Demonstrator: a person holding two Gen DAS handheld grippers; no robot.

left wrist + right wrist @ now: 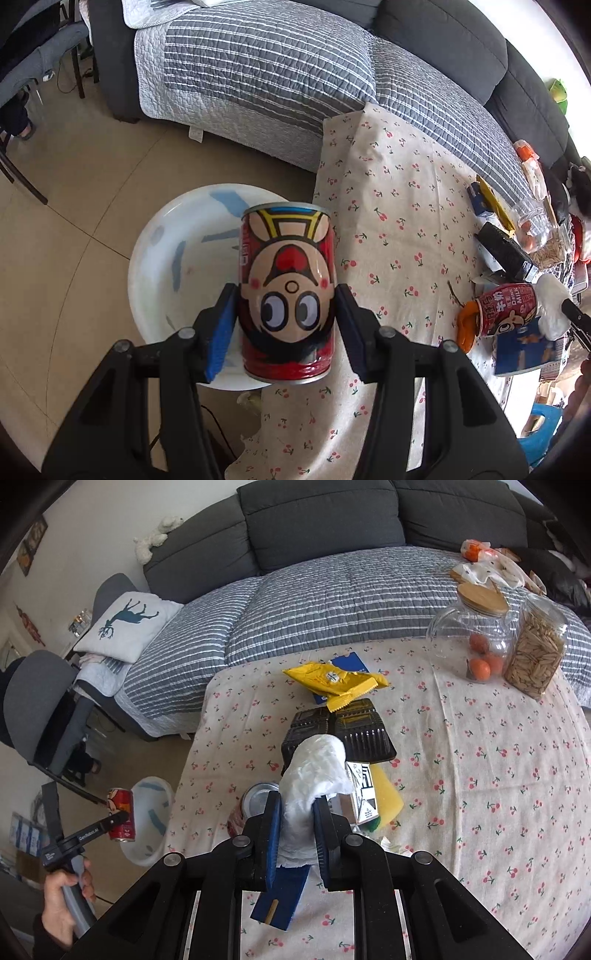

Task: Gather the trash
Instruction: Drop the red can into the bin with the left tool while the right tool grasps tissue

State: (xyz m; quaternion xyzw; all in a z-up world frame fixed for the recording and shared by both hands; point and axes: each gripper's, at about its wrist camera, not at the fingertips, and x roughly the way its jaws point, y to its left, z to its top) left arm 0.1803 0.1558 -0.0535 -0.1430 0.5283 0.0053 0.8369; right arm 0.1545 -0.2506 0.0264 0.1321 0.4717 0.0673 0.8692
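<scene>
I am in a home, in a living room. A dark grey sofa [325, 520] runs along the wall in front of me, its seat covered by a grey quilt with white stripes [295, 609], with a white cushion bearing a deer print [127, 626] at one end and a small white plush toy [155, 537] on the backrest. My tabletop wears a cherry-print cloth [480, 775] and carries jars of seeds [535, 653] and oranges [476, 642]. The floor is beige tile [74, 240].
</scene>
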